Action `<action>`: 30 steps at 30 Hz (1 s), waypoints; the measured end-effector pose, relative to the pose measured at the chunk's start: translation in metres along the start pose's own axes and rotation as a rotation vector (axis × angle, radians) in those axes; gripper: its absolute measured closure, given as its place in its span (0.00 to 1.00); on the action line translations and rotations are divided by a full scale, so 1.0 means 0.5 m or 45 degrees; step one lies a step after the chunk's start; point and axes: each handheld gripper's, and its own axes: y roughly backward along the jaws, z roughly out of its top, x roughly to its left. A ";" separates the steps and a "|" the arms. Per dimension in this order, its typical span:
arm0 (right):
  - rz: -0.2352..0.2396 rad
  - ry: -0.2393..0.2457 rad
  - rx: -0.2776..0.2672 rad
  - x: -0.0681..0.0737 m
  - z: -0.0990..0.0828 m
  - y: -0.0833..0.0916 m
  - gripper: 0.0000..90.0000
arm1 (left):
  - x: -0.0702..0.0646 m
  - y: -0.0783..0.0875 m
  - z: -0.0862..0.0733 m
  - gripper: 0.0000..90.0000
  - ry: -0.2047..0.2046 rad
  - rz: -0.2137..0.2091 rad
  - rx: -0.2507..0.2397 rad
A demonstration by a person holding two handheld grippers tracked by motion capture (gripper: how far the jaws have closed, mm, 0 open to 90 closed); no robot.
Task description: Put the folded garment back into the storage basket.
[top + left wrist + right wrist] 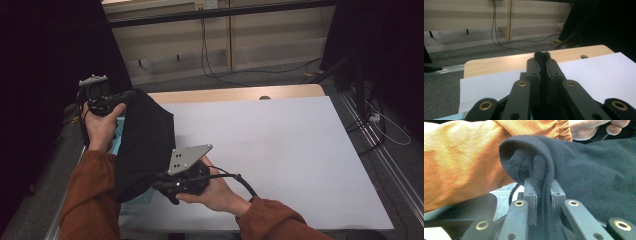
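Note:
A black cloth (145, 137) hangs stretched between my two grippers over the table's left side. My left gripper (129, 95) holds its far corner, and in the left gripper view the jaws (542, 58) are shut on a thin fold of black fabric (543, 82). My right gripper (156, 185) holds the near edge low by the table's front. In the right gripper view its jaws (543, 185) pinch a rolled hem of the cloth (584, 170). An orange sleeve (464, 167) of the other arm lies just behind the cloth.
A white sheet (280, 150) covers most of the wooden table (235, 93). Something light blue (119, 137) lies under the cloth at the left edge. Cables (220, 75) run over the grey floor behind, and a metal rail (385, 155) lines the right side.

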 end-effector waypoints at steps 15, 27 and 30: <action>0.015 0.024 0.009 0.007 0.007 -0.063 0.89 | 0.059 0.015 -0.027 0.92 0.026 0.020 0.040; 0.028 0.036 0.007 0.016 0.011 -0.115 0.89 | 0.093 0.021 -0.049 0.92 0.023 0.039 0.060; 0.034 0.031 0.005 0.017 0.013 -0.127 0.89 | 0.101 0.022 -0.052 0.92 0.035 0.043 0.063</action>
